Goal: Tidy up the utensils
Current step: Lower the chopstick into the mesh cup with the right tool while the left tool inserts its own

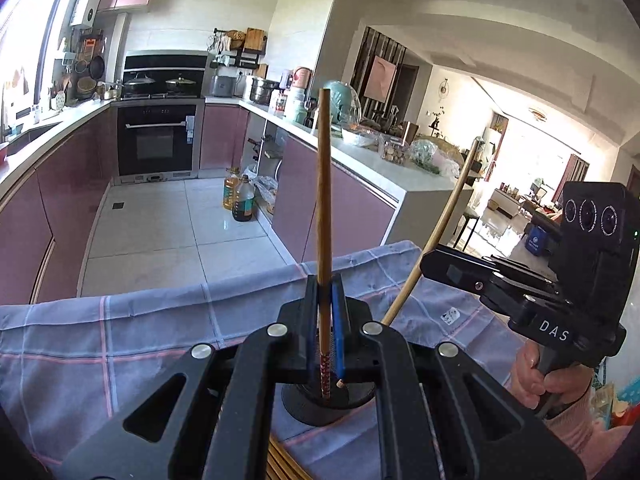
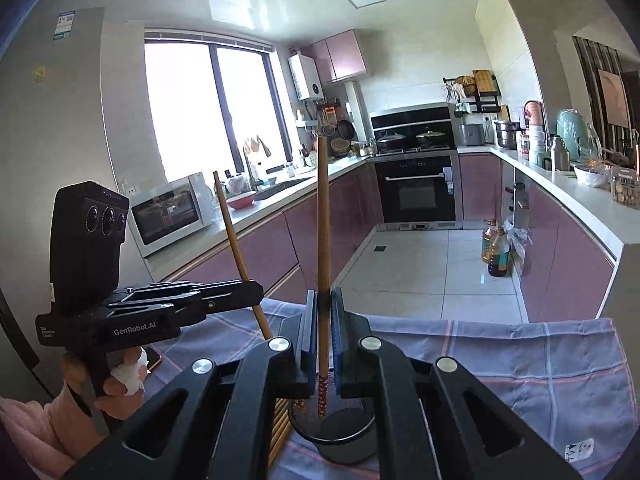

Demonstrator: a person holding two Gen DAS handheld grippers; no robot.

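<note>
Both claws pinching chopsticks

Left claw (image 1: 325,280) and right claw (image 2: 325,294) each clamp one brown chopstick (image 1: 323,184), patterned red end down over a black cup (image 2: 340,436).

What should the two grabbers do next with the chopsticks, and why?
Probably lower both. The left gripper and right gripper each pinch a chopstick upright, tips just above the black holder; easing down before opening should drop them inside.

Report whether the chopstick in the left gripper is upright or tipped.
Upright. The chopstick stands almost vertical, clamped in the shut left gripper, patterned end down over the black mesh holder.
</note>
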